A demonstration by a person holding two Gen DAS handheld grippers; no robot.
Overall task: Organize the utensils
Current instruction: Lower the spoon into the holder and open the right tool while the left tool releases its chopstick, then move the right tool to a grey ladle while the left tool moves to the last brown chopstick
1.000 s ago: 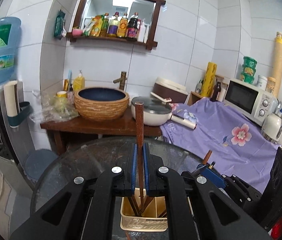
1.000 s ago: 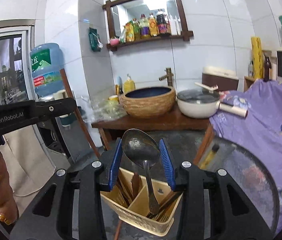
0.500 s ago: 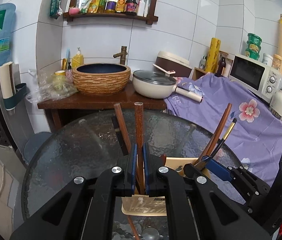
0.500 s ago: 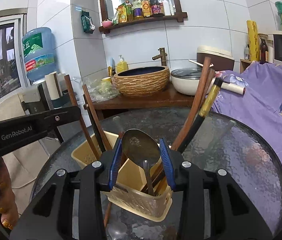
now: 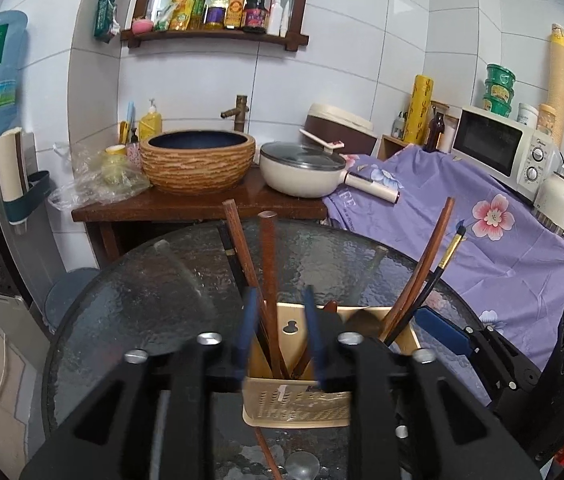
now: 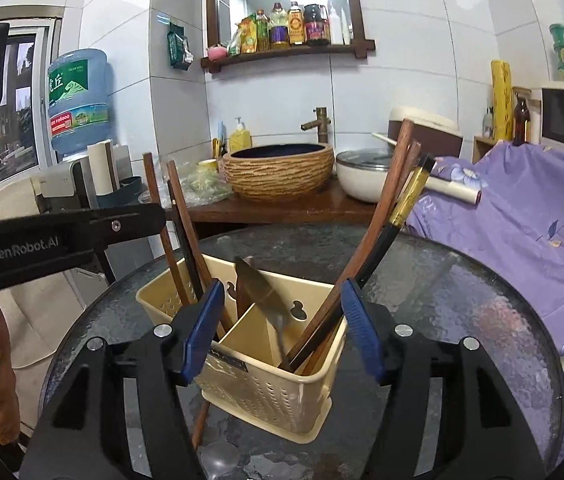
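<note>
A cream perforated utensil basket (image 6: 265, 392) stands on the round glass table (image 6: 462, 304); it also shows in the left wrist view (image 5: 298, 404). My left gripper (image 5: 277, 328) is open just above its left compartment, around brown wooden chopsticks (image 5: 267, 264) that stand loose in the basket. My right gripper (image 6: 282, 328) is open over the basket, and a metal spoon (image 6: 257, 292) leans inside the middle compartment, free of the pads. More chopsticks (image 6: 386, 216) lean out to the right.
A wooden stand with a woven basin (image 5: 197, 164) and a white pan (image 5: 302, 172) is behind the table. A purple flowered cloth (image 5: 494, 240) covers the counter on the right, with a microwave (image 5: 502, 148). A water dispenser (image 6: 77, 116) stands left.
Both grippers have lowered to the basket and opened. The left one let go of the chopstick and the right one let go of the spoon; both now rest in the basket.
</note>
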